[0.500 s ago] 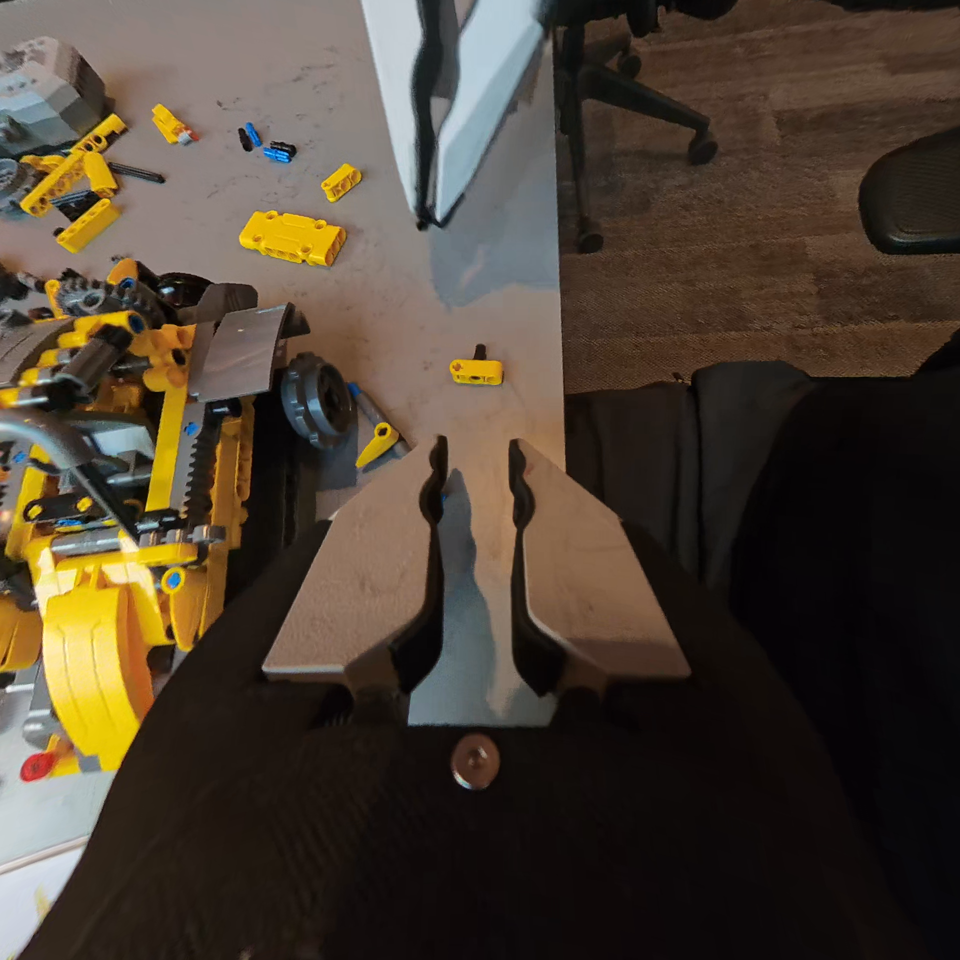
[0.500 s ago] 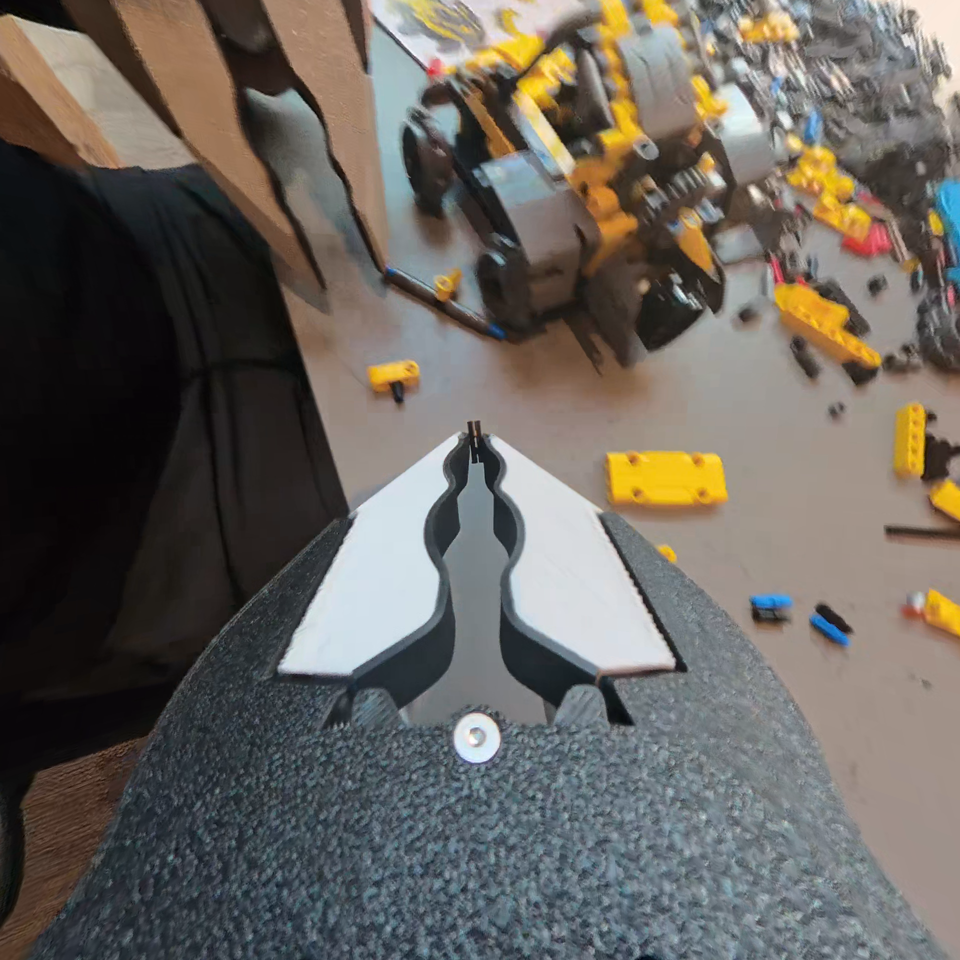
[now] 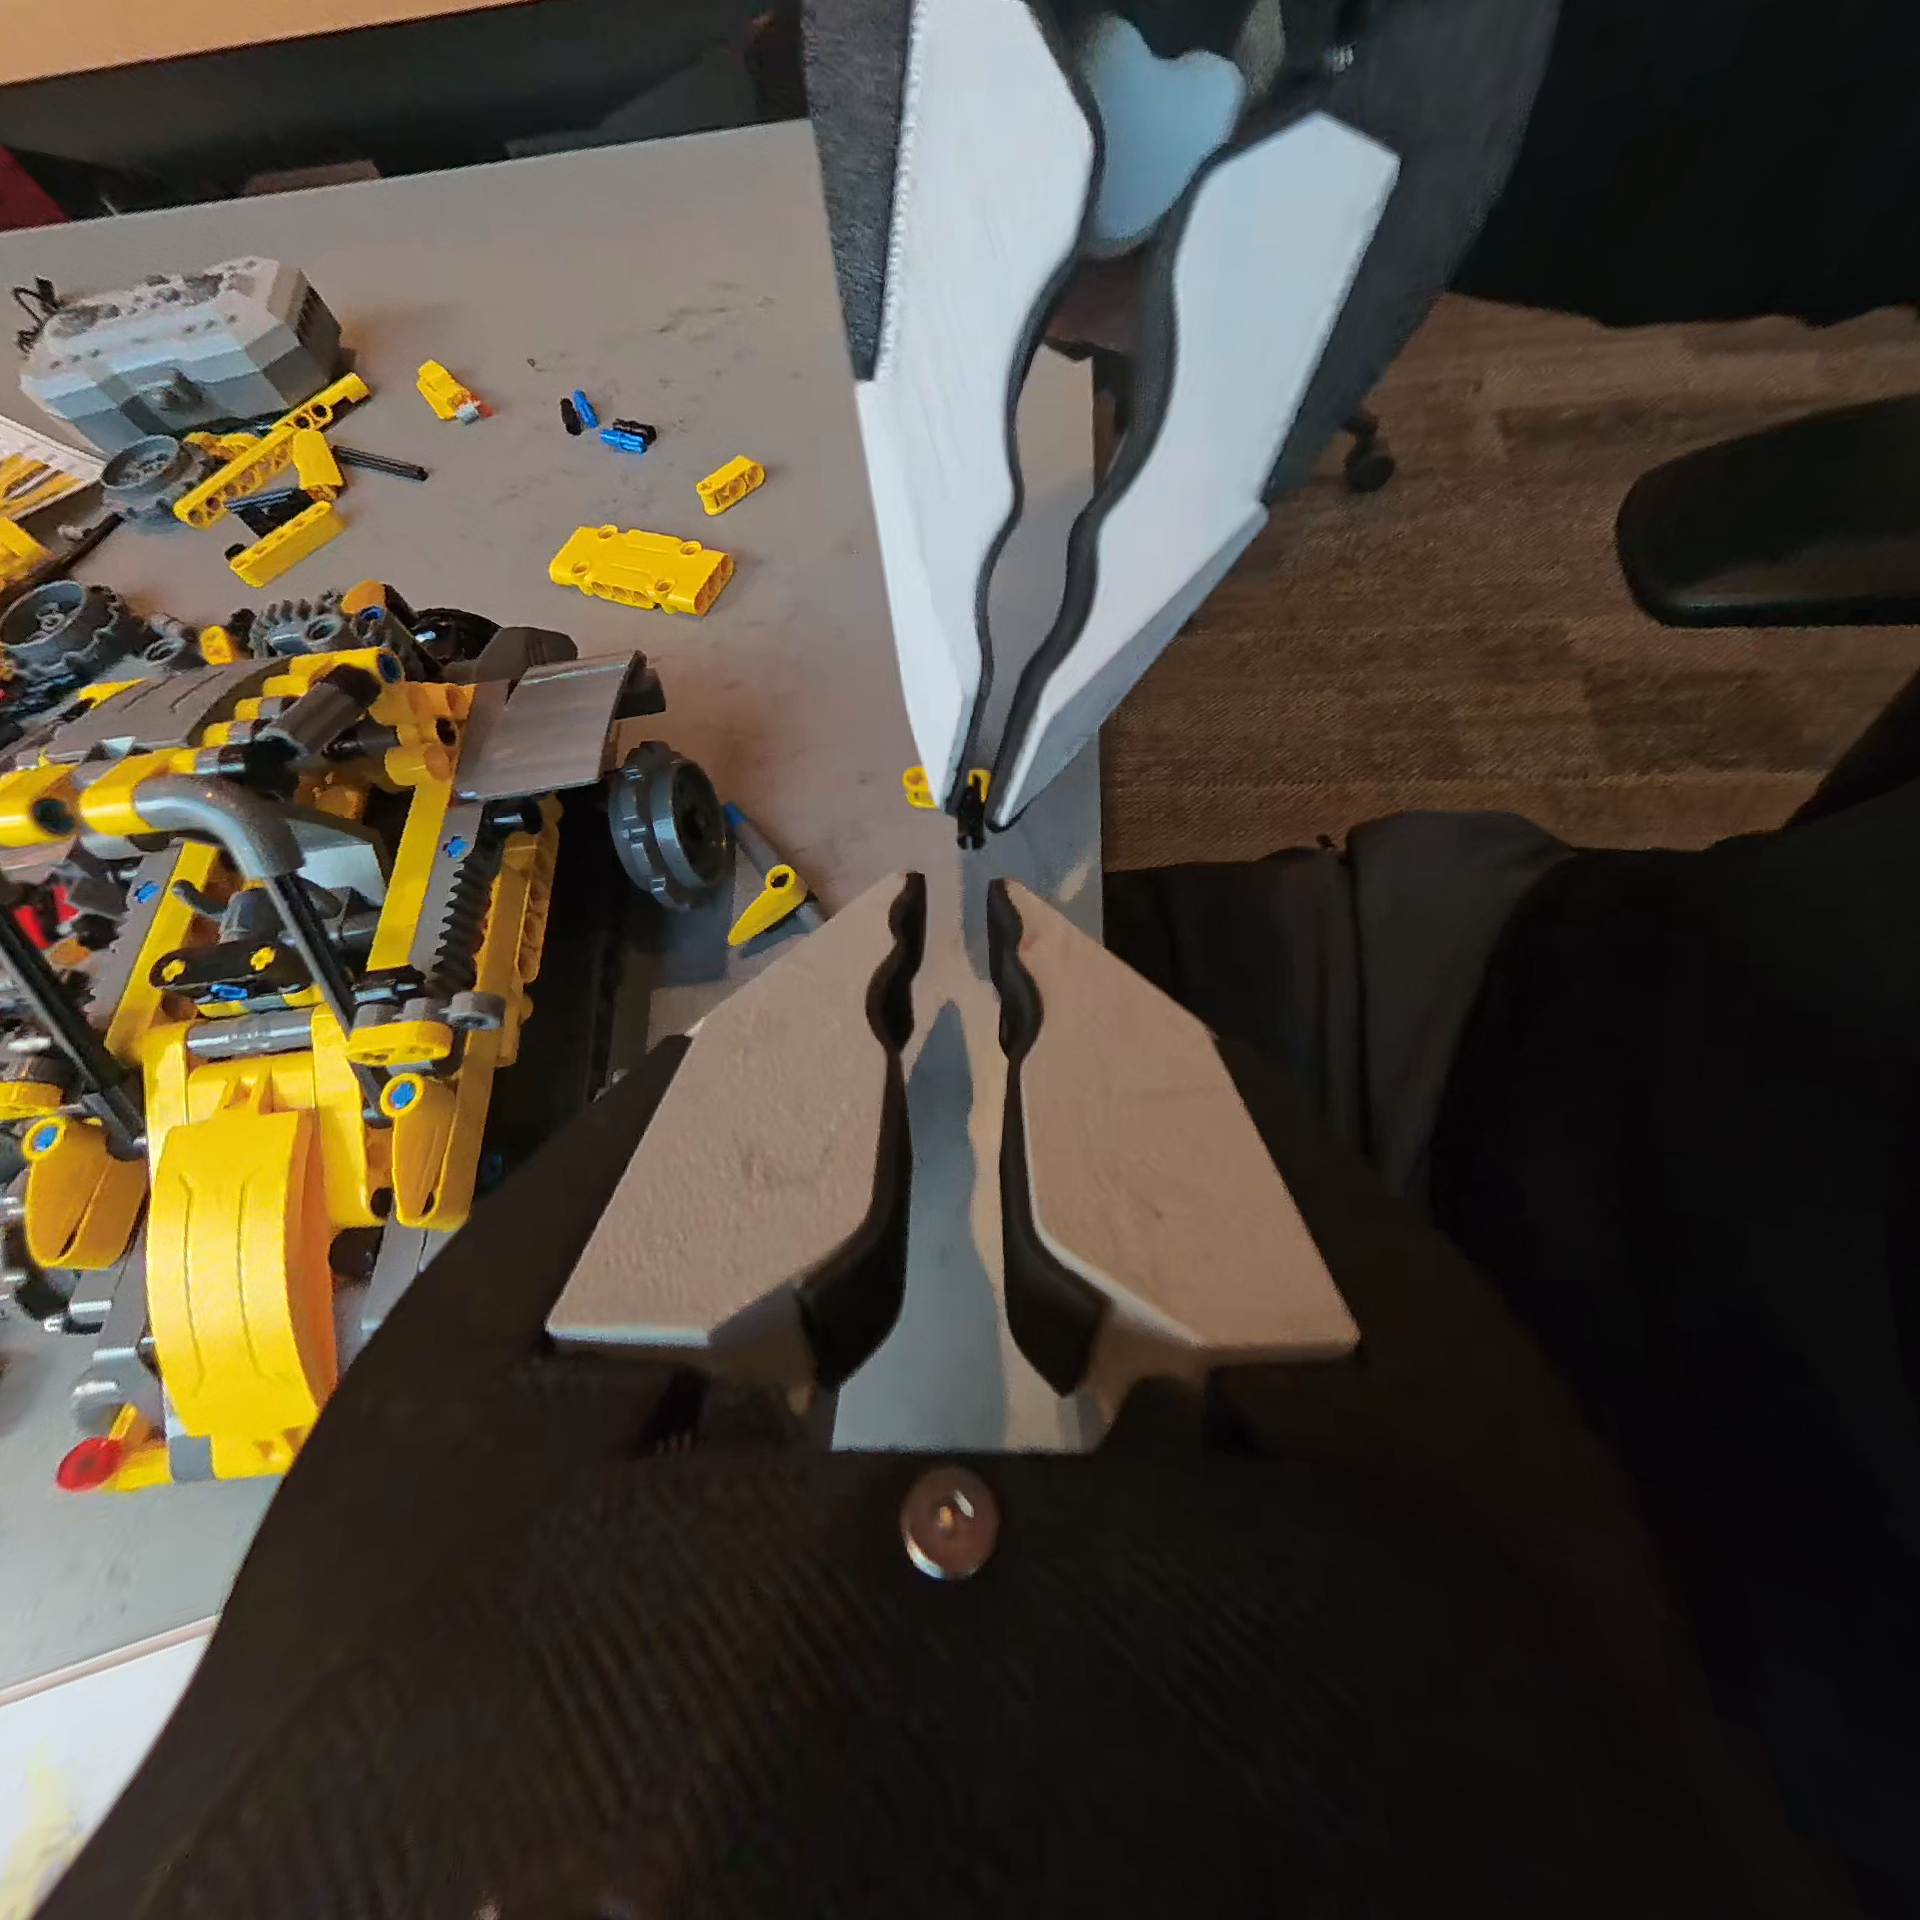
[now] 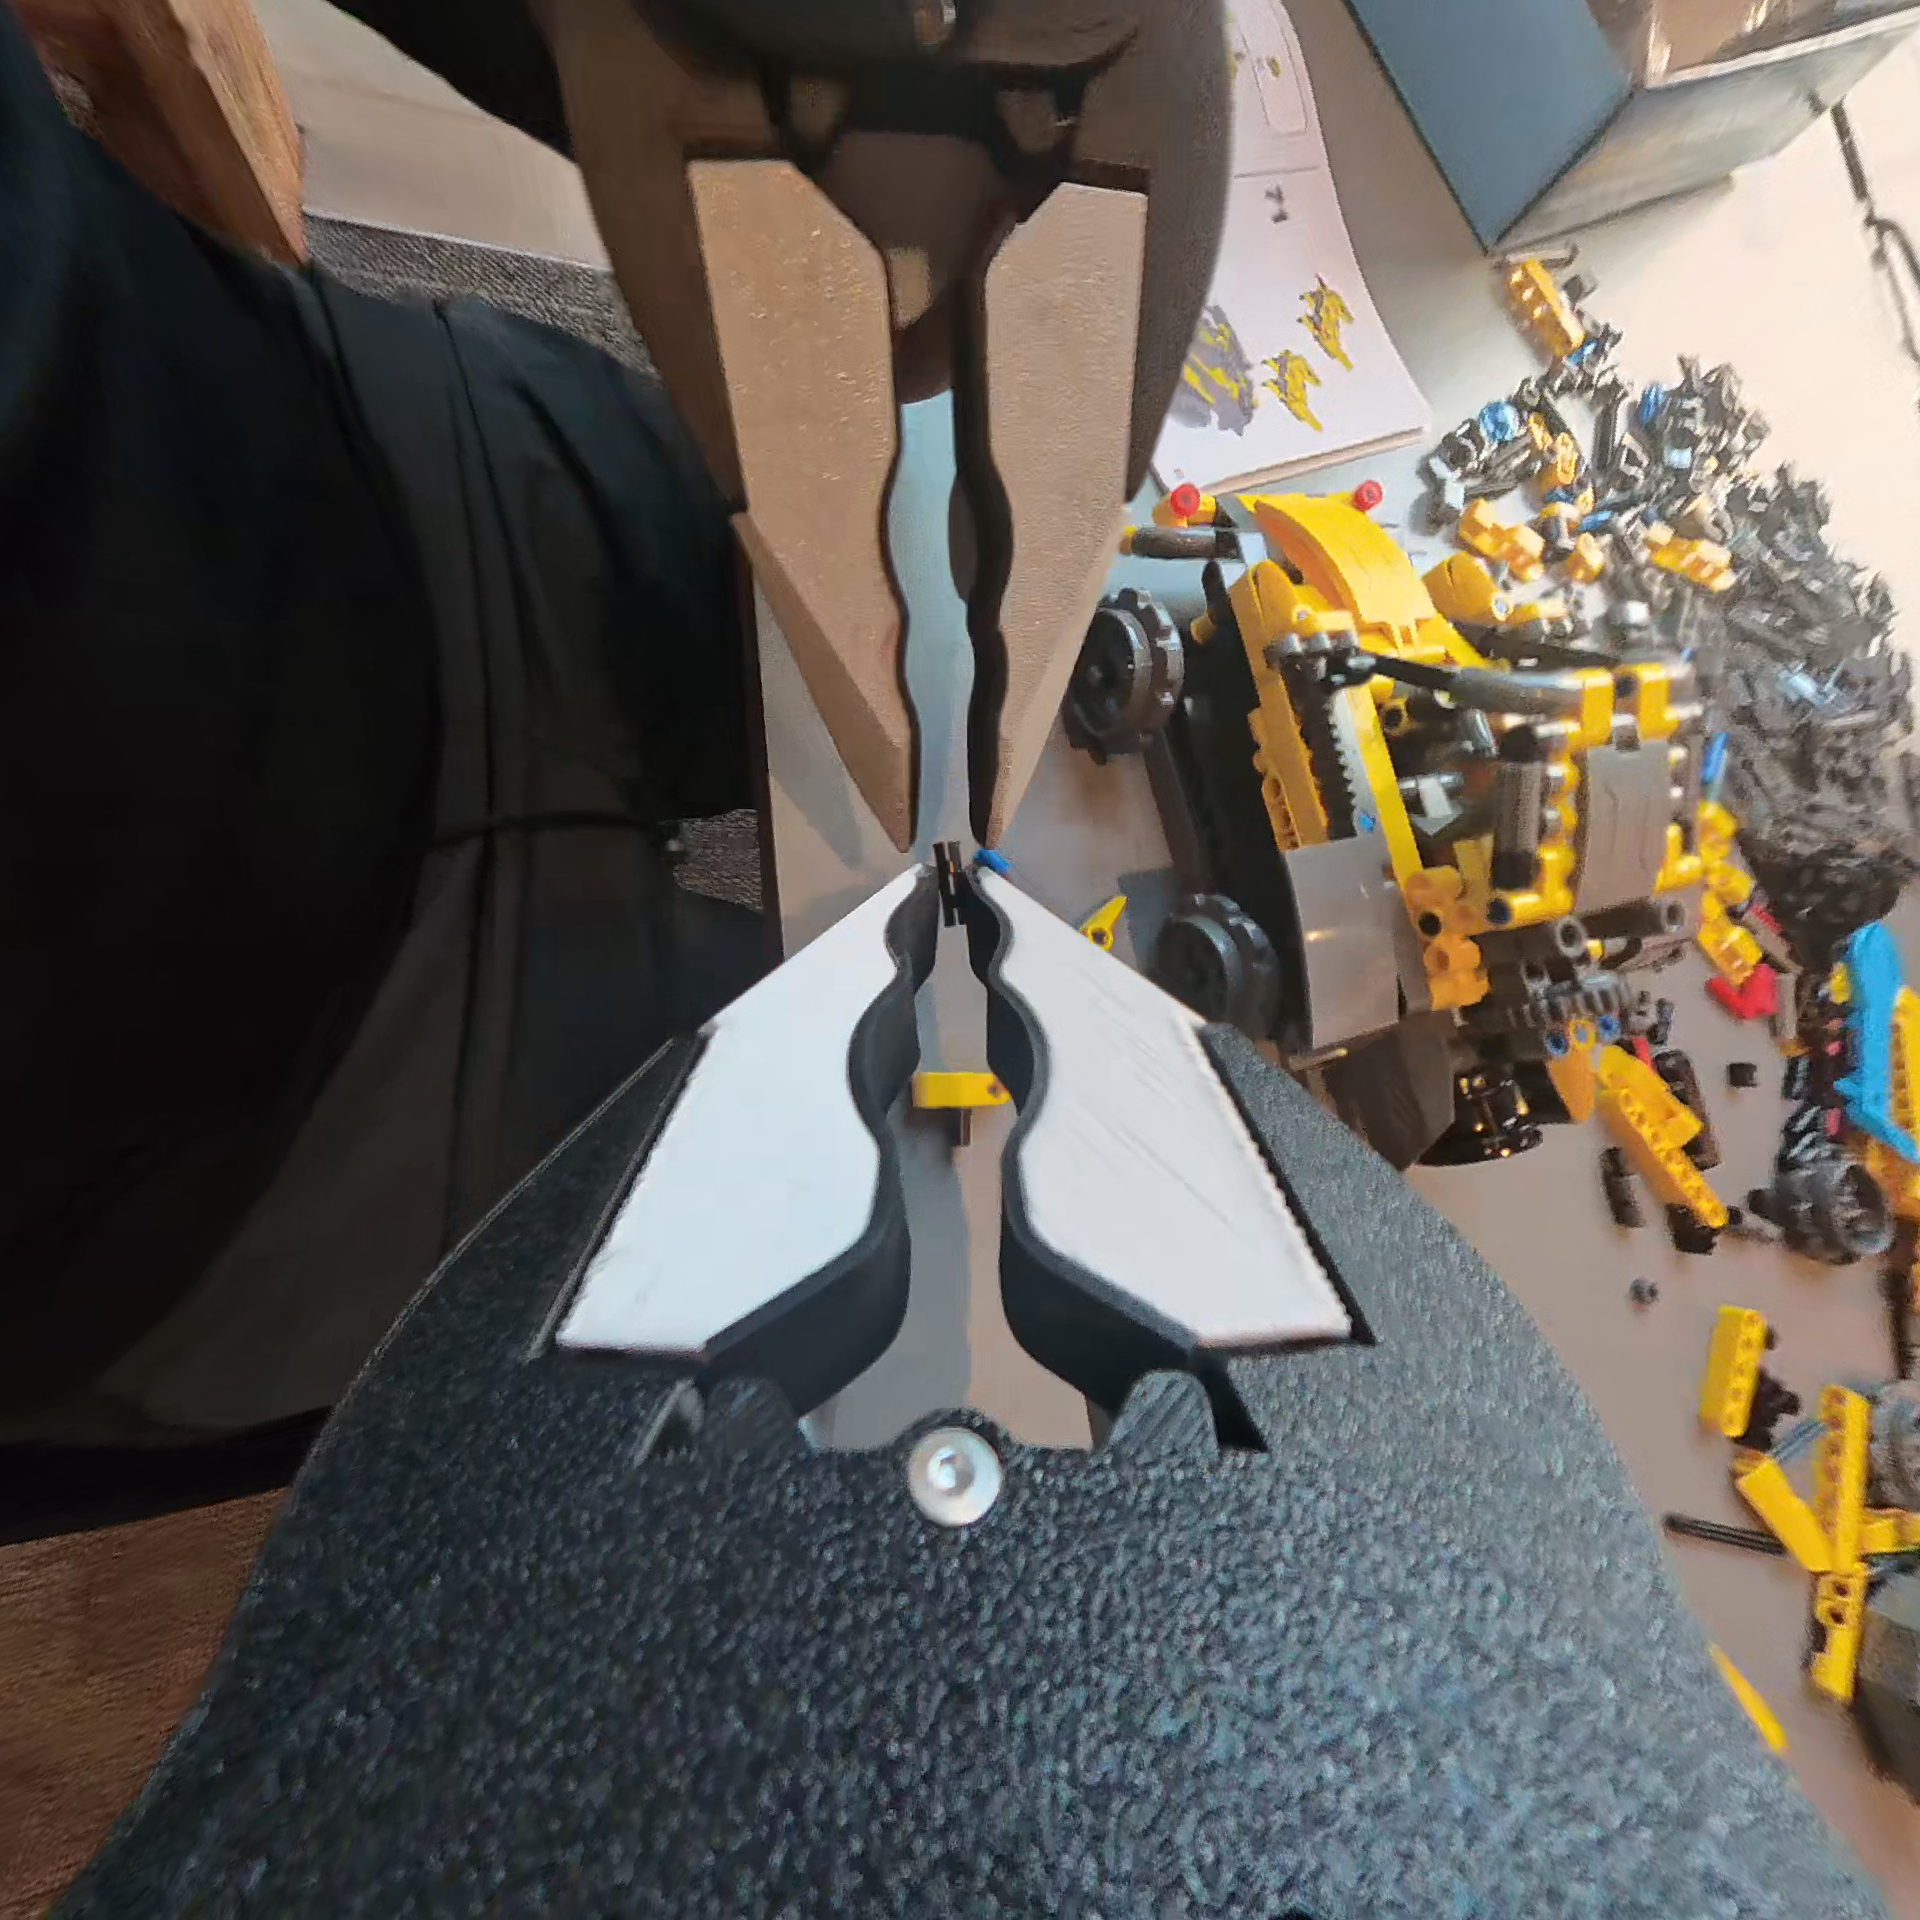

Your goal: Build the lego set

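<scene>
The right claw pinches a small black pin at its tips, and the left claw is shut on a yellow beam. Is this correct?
Not fully. In the left wrist view, the left claw is open and holds nothing. The right claw does pinch the small black plastic pin.

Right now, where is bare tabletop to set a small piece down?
Bare table lies beyond the yellow plate, toward the far edge. Another strip runs between the grey wheel and the near corner. Crowded: around the yellow model and the loose-parts pile.
</scene>
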Tool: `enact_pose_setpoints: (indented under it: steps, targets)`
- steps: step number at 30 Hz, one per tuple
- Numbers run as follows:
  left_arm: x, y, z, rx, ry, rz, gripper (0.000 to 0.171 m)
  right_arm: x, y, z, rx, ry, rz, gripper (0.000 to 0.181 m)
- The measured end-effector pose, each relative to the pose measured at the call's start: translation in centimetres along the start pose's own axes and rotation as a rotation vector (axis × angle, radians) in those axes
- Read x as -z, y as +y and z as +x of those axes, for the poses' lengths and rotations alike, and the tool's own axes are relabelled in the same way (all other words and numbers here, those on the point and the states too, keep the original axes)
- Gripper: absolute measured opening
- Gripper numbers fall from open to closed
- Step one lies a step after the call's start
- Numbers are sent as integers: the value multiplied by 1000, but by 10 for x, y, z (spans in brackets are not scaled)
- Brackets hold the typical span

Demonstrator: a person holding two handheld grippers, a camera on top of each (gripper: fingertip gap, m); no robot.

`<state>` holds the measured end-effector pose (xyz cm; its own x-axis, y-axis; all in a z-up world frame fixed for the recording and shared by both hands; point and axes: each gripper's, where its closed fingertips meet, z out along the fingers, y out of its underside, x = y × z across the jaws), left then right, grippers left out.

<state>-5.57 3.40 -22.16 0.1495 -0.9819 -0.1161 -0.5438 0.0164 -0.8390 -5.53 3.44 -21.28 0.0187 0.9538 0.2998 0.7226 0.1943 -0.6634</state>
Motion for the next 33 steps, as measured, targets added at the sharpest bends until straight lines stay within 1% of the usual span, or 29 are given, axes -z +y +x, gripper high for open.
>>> enact_pose_setpoints:
  steps: [4, 8, 16, 21, 28, 33]
  targets:
    - [4, -2, 5, 45, 59, 29, 9, -3, -8, -4, 62, 28, 0, 5]
    - [5, -3, 9, 30, 73, 39, 5, -6, -7, -6, 76, 33, -18, 5]
    - [4, 2, 12, -7, 69, 19, 3, -10, -6, -10, 75, 49, -19, 5]
    - [5, 10, 12, 47, 72, -4, 6, -19, -5, -11, 37, 52, -21, 5]
    - [16, 9, 17, 109, 91, 25, 6, -19, -17, -15, 104, 100, -16, 5]
    - [17, 15, 17, 109, 73, -8, 6, -26, -17, -17, 114, 94, -2, 5]
